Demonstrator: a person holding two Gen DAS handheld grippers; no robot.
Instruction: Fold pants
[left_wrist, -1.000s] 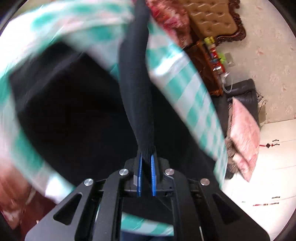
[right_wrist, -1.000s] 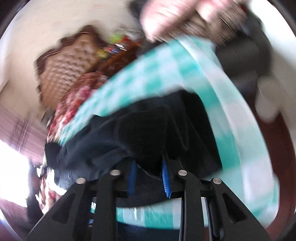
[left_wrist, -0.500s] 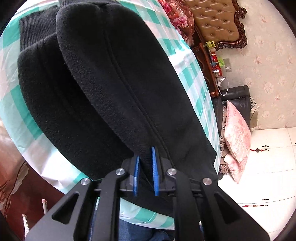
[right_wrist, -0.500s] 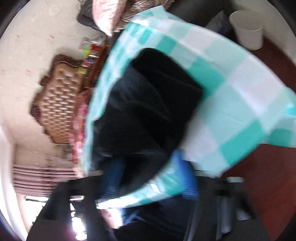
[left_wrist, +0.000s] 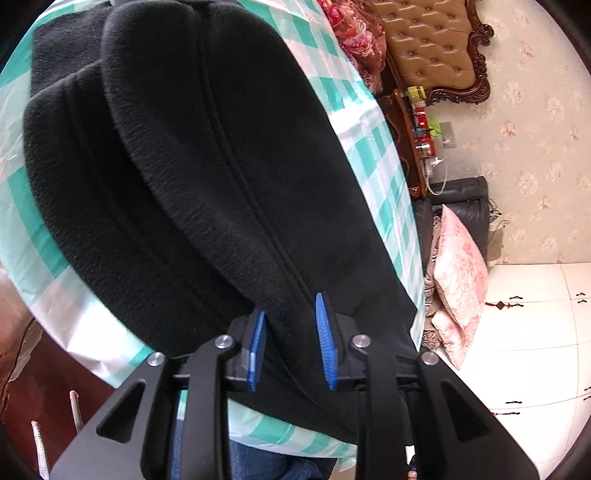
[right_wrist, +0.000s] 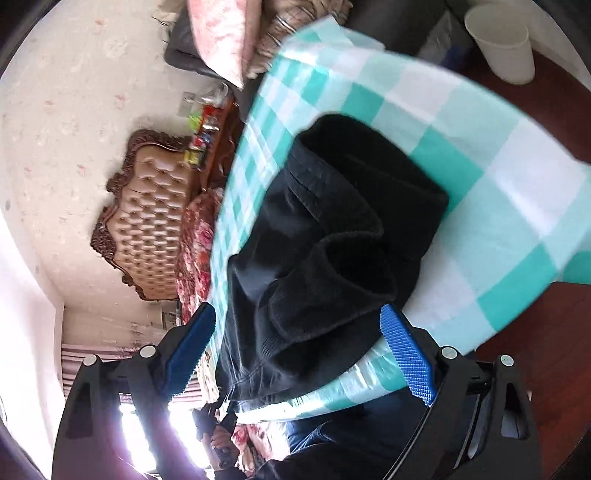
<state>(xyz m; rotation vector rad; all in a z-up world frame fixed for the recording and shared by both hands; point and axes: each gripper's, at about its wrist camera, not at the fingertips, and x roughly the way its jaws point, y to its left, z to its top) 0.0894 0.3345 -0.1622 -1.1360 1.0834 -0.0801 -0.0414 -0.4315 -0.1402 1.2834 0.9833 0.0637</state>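
the left gripper (left_wrist: 291, 343) sits at the bottom middle of the left wrist view with its blue pads (left_wrist: 255, 343) a little apart; the jaws have just been opening, and a ridge of the black fleece pants (left_wrist: 207, 177) lies between them without being visibly pinched, so this reads as a release made because the cloth is now down where it belongs. the right gripper (right_wrist: 295, 354), low in the right wrist view, stands as wide apart as it goes, having just been opening too, and clamps nothing; the near edge of the pants lies in the gap between its fingers (right_wrist: 406, 354), neither pad pressing on it. the pants lie on the teal and white checked tablecloth (left_wrist: 373, 147), filling the centre and left of the left wrist view, one leg laid over the other with a seam running from the upper middle down toward the pads. in the right wrist view they form a doubled, rumpled bundle at centre frame, the cloth showing on the upper right and along the lower edge. a tufted headboard (right_wrist: 155, 206) sits at middle left and a white bin (right_wrist: 502, 44) at upper right. judging by the stacked layers, a fold has been set down, and the wide right jaws look ready for a fresh hold or a smoothing pass.
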